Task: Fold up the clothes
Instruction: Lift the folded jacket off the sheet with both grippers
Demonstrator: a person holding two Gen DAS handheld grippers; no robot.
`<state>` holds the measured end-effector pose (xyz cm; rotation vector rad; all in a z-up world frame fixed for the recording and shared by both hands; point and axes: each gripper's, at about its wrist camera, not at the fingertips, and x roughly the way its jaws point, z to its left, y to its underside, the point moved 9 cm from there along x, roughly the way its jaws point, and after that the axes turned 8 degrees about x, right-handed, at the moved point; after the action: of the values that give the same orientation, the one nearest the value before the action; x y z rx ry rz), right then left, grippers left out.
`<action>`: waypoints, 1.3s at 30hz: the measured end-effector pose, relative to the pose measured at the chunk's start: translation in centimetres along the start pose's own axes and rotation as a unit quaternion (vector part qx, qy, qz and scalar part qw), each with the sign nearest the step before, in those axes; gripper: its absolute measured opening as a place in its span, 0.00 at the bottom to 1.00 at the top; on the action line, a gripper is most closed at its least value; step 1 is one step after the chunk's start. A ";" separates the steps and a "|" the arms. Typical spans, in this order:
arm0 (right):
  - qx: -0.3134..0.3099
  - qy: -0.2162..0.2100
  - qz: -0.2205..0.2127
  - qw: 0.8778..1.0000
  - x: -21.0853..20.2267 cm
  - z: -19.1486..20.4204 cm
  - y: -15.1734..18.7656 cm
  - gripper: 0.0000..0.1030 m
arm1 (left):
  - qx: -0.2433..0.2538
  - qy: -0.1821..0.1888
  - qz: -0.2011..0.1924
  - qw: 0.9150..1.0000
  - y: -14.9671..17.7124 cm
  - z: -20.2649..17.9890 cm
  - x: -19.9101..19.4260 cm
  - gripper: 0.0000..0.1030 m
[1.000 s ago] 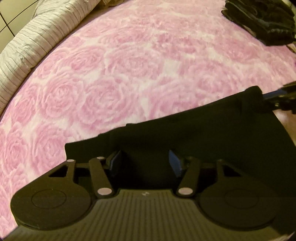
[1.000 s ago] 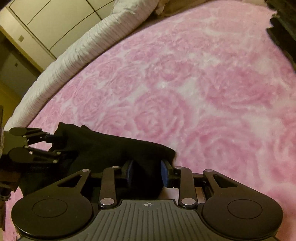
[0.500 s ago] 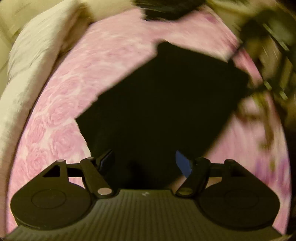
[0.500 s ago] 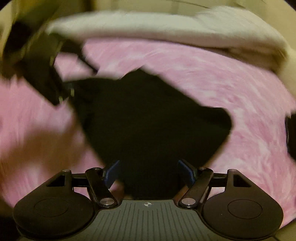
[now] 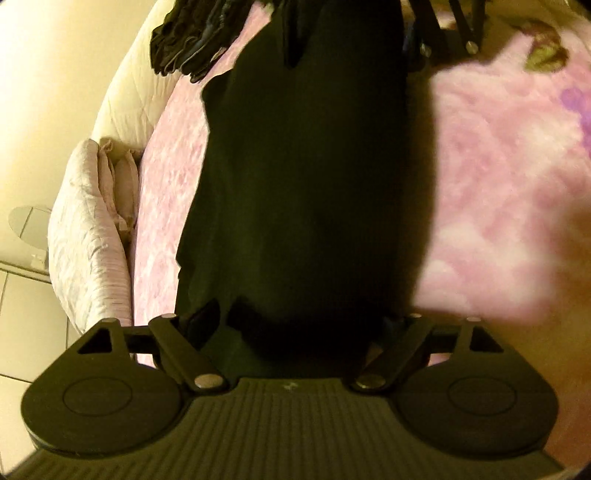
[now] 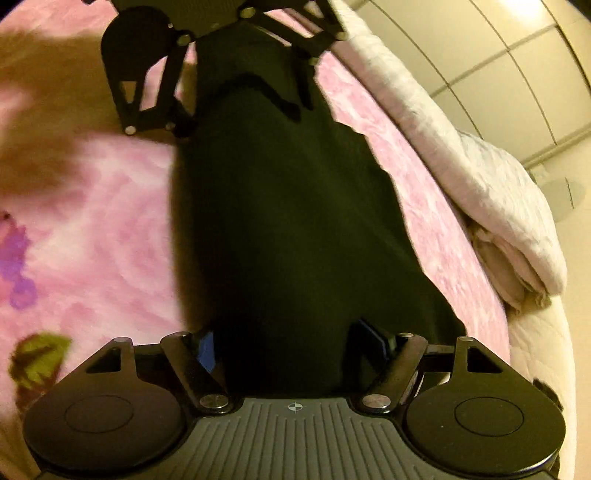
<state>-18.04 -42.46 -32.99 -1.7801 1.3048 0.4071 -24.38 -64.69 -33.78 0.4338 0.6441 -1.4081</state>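
The long black cloth (image 5: 306,177) lies flat on the fluffy pink rose blanket (image 5: 498,166). The left gripper (image 5: 295,325) is opening wide and the right gripper (image 6: 291,347) stands wide; cloth lies loose between each one's jaws.

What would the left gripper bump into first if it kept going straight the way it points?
Most likely the black garment. It lies spread on the pink blanket right ahead of the left gripper, whose jaws are opening with cloth between them. Farther along sits the right gripper, though depth is hard to judge.

Both tongs have let go: the left tongs (image 5: 295,325) are opening, the right tongs (image 6: 291,343) spread wide, and the black garment (image 5: 306,177), bunched before, now stretches between them.
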 end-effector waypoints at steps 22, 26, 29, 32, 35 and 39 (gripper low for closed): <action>0.073 -0.037 0.005 0.997 -3.2 -6.1 -3.5 0.30 | 0.017 0.021 0.043 0.999 1.0 1.5 2.2 0.52; 0.031 -0.037 0.021 0.999 -2.6 -4.3 -2.4 0.34 | 0.001 0.037 0.035 0.999 1.2 1.8 2.1 0.42; -0.013 -0.035 0.033 0.999 -1.4 -1.9 -1.2 0.45 | 0.003 0.044 0.030 0.999 1.3 1.7 1.7 0.39; -0.053 -0.027 0.054 0.997 0.5 -0.6 -0.5 0.57 | -0.003 0.052 0.030 0.998 1.4 2.1 1.3 0.37; -0.036 -0.046 0.077 0.995 0.6 -1.1 -0.9 0.44 | -0.011 0.060 0.032 0.998 1.0 3.2 0.8 0.34; -0.007 -0.047 0.074 0.996 -2.3 -4.1 -2.2 0.29 | -0.026 0.062 0.024 0.997 0.3 6.0 -1.7 0.32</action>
<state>-17.83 -44.14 -28.11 -1.6612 1.3739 0.5771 -23.21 -67.14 -28.18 0.4946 0.7635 -1.3235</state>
